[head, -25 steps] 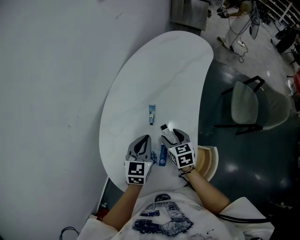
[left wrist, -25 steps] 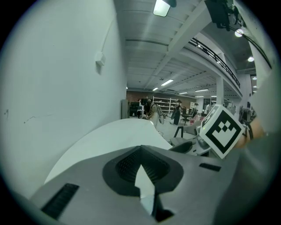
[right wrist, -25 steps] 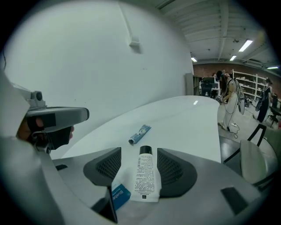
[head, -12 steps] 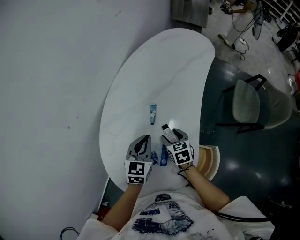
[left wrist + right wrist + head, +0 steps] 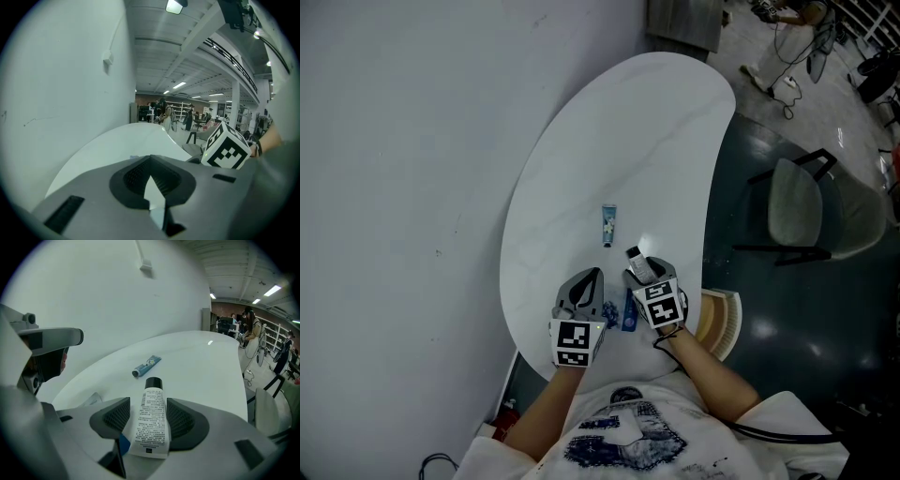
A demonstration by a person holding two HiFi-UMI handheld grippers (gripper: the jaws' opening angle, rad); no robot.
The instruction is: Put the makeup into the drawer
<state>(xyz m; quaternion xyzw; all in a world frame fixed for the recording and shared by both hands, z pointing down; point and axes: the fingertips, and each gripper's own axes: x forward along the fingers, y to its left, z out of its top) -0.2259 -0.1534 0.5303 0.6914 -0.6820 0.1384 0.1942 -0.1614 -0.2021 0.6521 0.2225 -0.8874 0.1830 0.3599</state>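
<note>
A: Since the makeup's what counts, where's the white tube (image 5: 152, 420)?

B: Btwn the pads of the right gripper (image 5: 149, 416), clamped from both sides. Black cap points fwd, away from the person. It's held off the table (image 5: 609, 141), over the near end.

A: Other makeup?

B: A small blue tube (image 5: 146, 365) lies flat on the tabletop, just ahead of the held one, not touching it. A second blue item (image 5: 627, 312) lies on the table btwn the two grippers, partly under the right one; can't tell exactly what it is.

A: Left gripper (image 5: 151, 168)?

B: Jaws closed together, nothing in them. It sits beside the right gripper at the table's near edge, marker cube toward the person.

A: And round about?

B: A beige ribbed thing (image 5: 717, 323) shows at the table's right edge, next to the right wrist; can't tell what it is. The table's white, kidney-shaped, set along a pale wall (image 5: 394, 141) on the left. A grey chair (image 5: 802, 211) stands on the dark floor to the right, apart from the table.
</note>
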